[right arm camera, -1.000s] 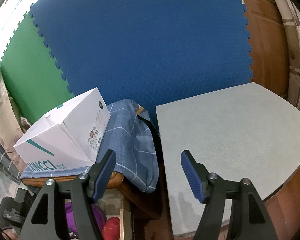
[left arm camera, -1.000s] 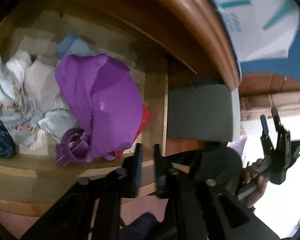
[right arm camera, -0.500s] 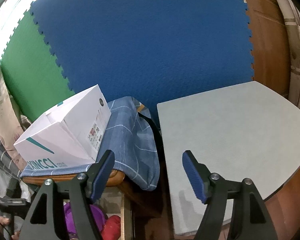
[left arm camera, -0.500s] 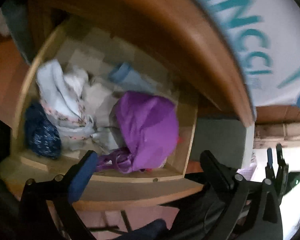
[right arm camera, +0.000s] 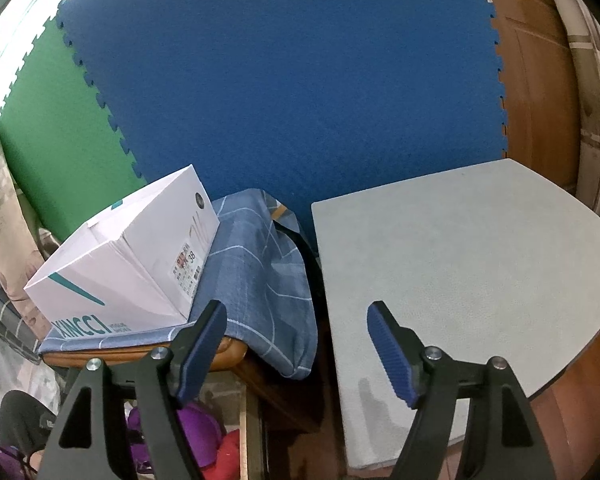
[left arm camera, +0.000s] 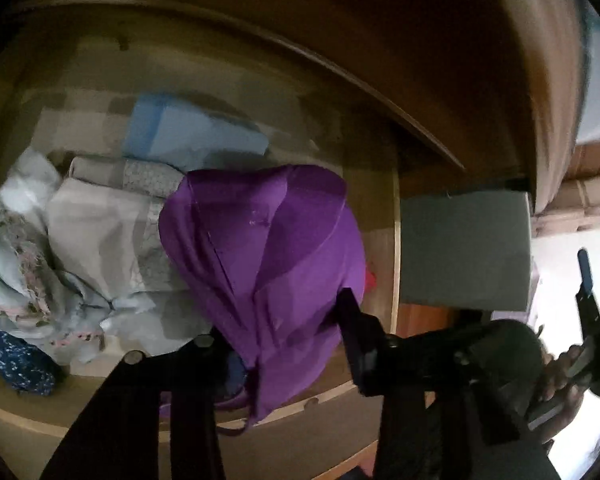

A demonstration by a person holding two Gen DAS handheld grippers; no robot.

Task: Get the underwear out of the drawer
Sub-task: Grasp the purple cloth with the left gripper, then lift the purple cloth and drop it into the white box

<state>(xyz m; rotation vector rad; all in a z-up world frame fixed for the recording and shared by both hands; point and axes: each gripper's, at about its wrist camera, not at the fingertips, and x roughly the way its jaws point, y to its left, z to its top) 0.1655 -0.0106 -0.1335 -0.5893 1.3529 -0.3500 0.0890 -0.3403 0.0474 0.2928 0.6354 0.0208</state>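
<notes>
In the open drawer [left arm camera: 394, 216], the purple underwear [left arm camera: 268, 264] lies against its right wall. The left tool [left arm camera: 280, 332] straddles the garment, spread wide, gripping nothing yet. It should close on a thick fold, then lift straight. The right tool [right arm camera: 296, 344] hangs open, empty, above the grey tabletop [right arm camera: 460, 264].

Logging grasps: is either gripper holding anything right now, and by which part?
Nothing is clamped. The left gripper has its jaws open astride the near end of the purple underwear; the right gripper is open and empty.
</notes>
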